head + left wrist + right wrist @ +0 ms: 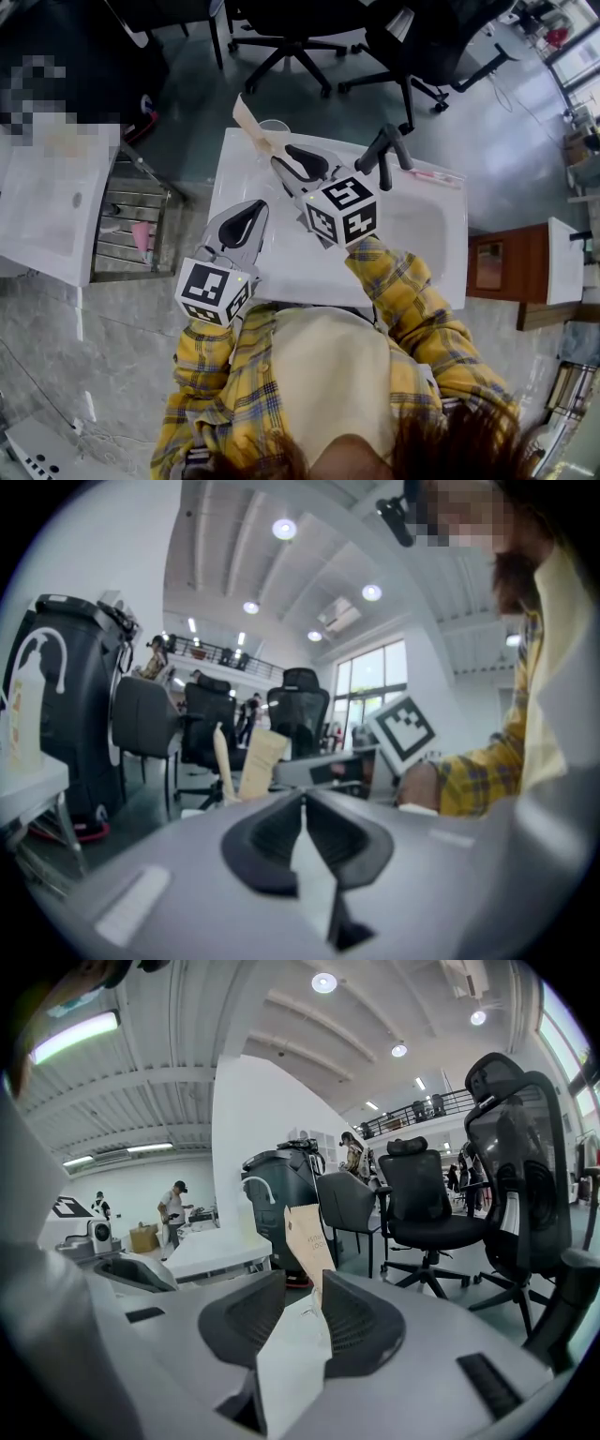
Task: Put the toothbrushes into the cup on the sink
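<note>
The left gripper [246,217] hovers over the near-left corner of the sink [281,272], its fingers closed together on nothing. Over the sink's back-left part, the right gripper [284,161] has its fingers clamped on a beige card pack [251,122] that juts past the back edge, close by the clear cup [275,125]. 1 pink toothbrush [436,175] lies on the sink's back rim, right of the faucet [382,150].

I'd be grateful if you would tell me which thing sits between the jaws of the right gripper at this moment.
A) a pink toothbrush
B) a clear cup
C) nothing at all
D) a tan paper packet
D: in the right gripper view, the right gripper has its jaws closed on the tan paper packet, which sticks out past their tips.
</note>
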Available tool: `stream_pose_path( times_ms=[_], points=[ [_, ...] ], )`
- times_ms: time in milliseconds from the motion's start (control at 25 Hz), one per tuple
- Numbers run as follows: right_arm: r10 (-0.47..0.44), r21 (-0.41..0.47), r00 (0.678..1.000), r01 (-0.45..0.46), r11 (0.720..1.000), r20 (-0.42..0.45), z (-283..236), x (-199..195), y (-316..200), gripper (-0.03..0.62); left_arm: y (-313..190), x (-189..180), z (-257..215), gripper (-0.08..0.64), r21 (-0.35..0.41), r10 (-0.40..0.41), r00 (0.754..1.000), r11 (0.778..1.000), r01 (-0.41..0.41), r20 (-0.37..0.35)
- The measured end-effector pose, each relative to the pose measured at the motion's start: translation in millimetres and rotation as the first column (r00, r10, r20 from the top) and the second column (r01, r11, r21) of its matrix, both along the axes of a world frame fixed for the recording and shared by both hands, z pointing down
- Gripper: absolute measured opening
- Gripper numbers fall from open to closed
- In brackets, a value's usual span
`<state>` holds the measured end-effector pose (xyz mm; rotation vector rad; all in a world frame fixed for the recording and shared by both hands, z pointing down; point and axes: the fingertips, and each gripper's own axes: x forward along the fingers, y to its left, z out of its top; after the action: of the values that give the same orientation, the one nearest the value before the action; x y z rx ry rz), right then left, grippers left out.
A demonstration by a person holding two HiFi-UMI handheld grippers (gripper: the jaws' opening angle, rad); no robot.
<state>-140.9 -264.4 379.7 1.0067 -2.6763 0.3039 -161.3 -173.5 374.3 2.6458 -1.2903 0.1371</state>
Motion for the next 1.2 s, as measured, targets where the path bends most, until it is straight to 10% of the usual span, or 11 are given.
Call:
stream_pose_path(
  times_ms=[1200],
  points=[
    [0.026,-0.093,0.992,-0.015,0.996,0.120,-5,79,59,0.022,8,16,-3,0.015,-0.029,-0.169,0.983,0.985,0.168,-0.068]
  ],
)
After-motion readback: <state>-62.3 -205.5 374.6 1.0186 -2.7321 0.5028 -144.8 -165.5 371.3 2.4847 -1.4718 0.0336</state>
